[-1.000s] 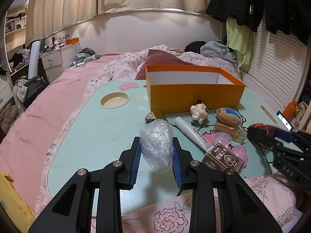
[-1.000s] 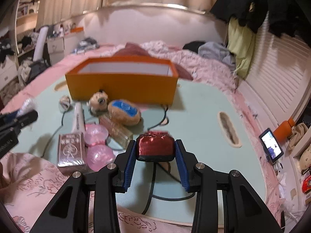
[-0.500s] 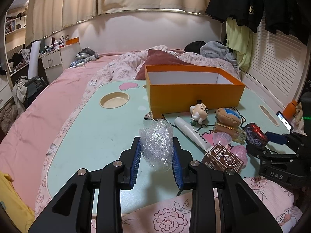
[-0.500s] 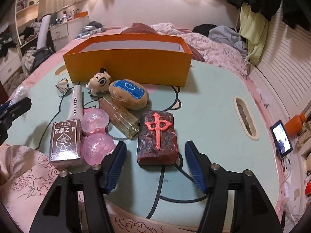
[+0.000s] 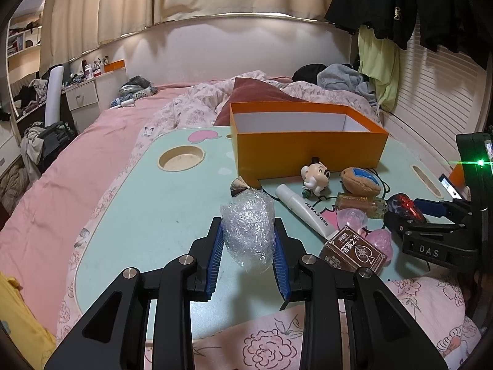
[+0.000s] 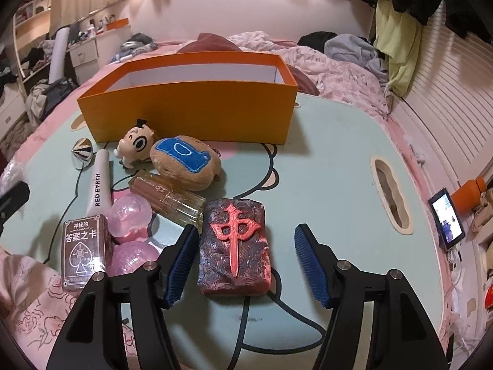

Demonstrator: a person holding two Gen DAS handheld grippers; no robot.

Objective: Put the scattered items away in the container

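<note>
The mint-green cartoon-printed surface [image 6: 323, 160] carries an open orange cardboard box [image 6: 197, 108] at the far side, with a dark red embossed mahjong-tile block [image 6: 235, 246] lying flat near

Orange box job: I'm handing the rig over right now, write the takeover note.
Left gripper: shut on the bubble wrap wad, held above the table.
Right gripper: jaws closing, not gripping; the red mahjong block lies flat on the table between the fingers.
Orange box: at the table's far side, nothing visible inside.
In front of it: cartoon figurine, brown plush, white tube, glass bottle, two pink balls, card deck, silver cone.
Done: nothing boxed yet.
Left: box the wad, block, everything else.
</note>
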